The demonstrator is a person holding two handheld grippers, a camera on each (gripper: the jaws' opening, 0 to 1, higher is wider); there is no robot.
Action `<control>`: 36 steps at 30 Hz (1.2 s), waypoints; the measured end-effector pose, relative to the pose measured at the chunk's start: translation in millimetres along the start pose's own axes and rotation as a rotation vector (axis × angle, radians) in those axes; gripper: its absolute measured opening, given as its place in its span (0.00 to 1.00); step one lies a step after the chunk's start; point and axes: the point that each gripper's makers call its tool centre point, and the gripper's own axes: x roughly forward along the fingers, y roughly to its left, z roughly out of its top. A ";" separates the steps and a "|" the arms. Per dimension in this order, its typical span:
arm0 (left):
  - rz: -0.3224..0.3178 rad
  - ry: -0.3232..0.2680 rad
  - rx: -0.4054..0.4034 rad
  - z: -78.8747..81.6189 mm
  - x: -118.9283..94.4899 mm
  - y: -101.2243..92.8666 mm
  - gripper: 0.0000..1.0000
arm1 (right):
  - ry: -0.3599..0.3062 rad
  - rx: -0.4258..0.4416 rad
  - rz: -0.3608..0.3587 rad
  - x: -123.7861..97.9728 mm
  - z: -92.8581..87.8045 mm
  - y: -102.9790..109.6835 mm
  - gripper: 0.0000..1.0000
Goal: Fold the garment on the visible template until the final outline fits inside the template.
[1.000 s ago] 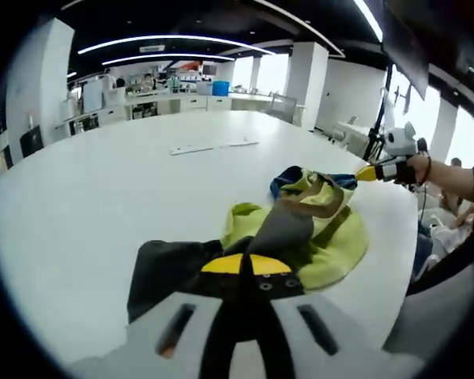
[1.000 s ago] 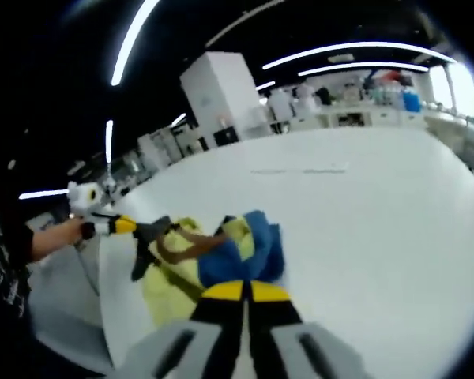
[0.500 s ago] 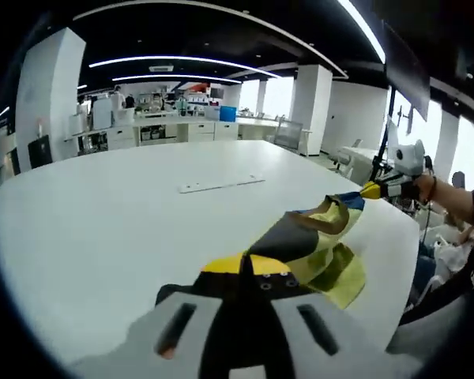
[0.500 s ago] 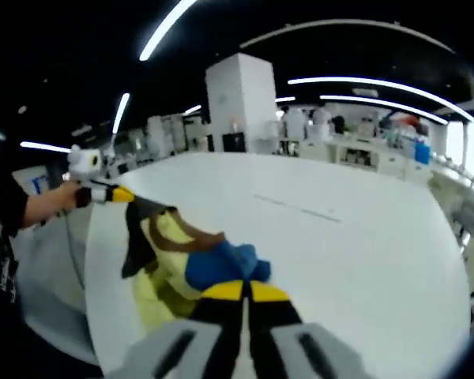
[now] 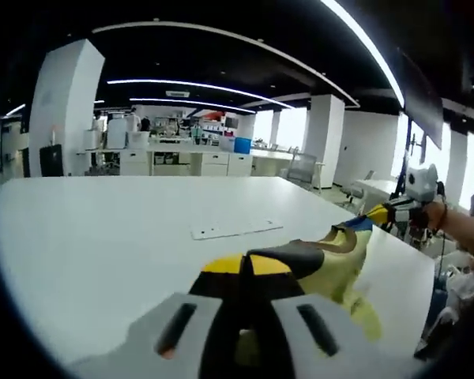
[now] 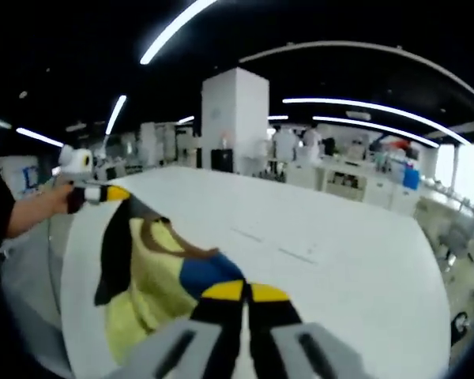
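Observation:
A yellow-green garment (image 5: 332, 272) with dark grey, brown and blue parts hangs stretched between my two grippers above the white table (image 5: 87, 237). My left gripper (image 5: 245, 265) is shut on its dark grey end. In the left gripper view, the right gripper (image 5: 379, 215) holds the blue end at the far right, with a hand behind it. My right gripper (image 6: 241, 292) is shut on the blue part of the garment (image 6: 150, 276). In the right gripper view, the left gripper (image 6: 114, 192) grips the dark grey corner at the left, near the table's edge.
A flat white strip (image 5: 237, 229) lies on the table beyond the garment. The table edge (image 6: 67, 268) curves close under the hanging cloth, with a person's arm (image 6: 31, 213) past it. Pillars, counters and desks stand far behind.
The garment has come up off the table and now hangs spread between both grippers instead of lying bunched. Both views have tilted up toward the room.

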 end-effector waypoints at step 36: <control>0.173 0.223 -0.031 -89.8 169.8 84.2 0.00 | 0.074 0.253 -0.271 143.8 -59.7 -102.7 0.00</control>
